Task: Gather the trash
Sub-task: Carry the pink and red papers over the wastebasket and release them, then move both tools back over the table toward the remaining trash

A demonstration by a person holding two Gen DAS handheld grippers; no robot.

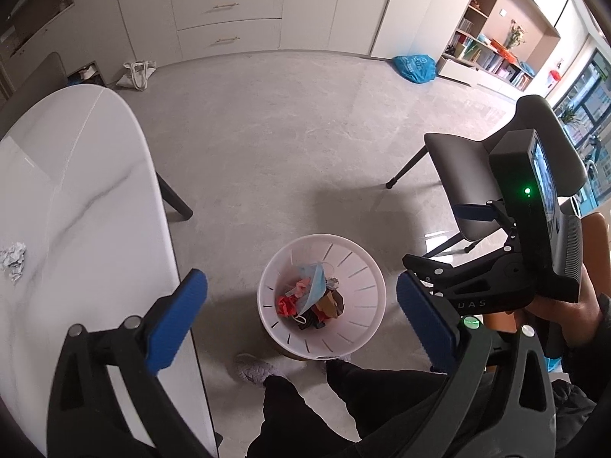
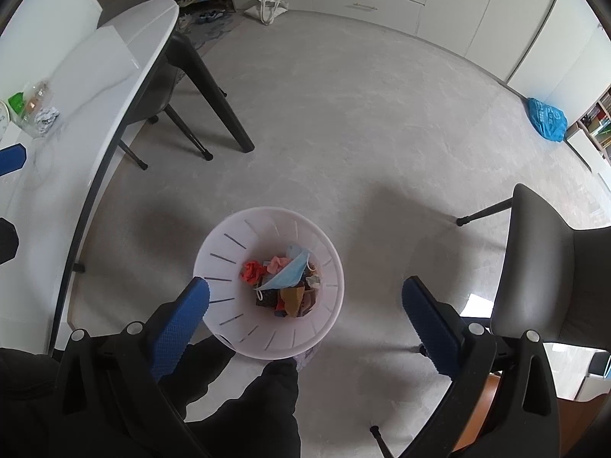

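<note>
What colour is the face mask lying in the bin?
Light blue. The mask lies on top of the trash in the white bin, clearest in the right wrist view.

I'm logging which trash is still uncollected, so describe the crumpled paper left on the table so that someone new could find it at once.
Start at the white marble-look table beside the white slotted bin on the floor. The crumpled paper ball lies on the tabletop, back from the edge nearest the bin. In the right wrist view it sits beside clear plastic packaging; it alone is grey-white and wadded.

Left gripper, jaws wide and empty, hangs over the white bin holding trash.
</note>
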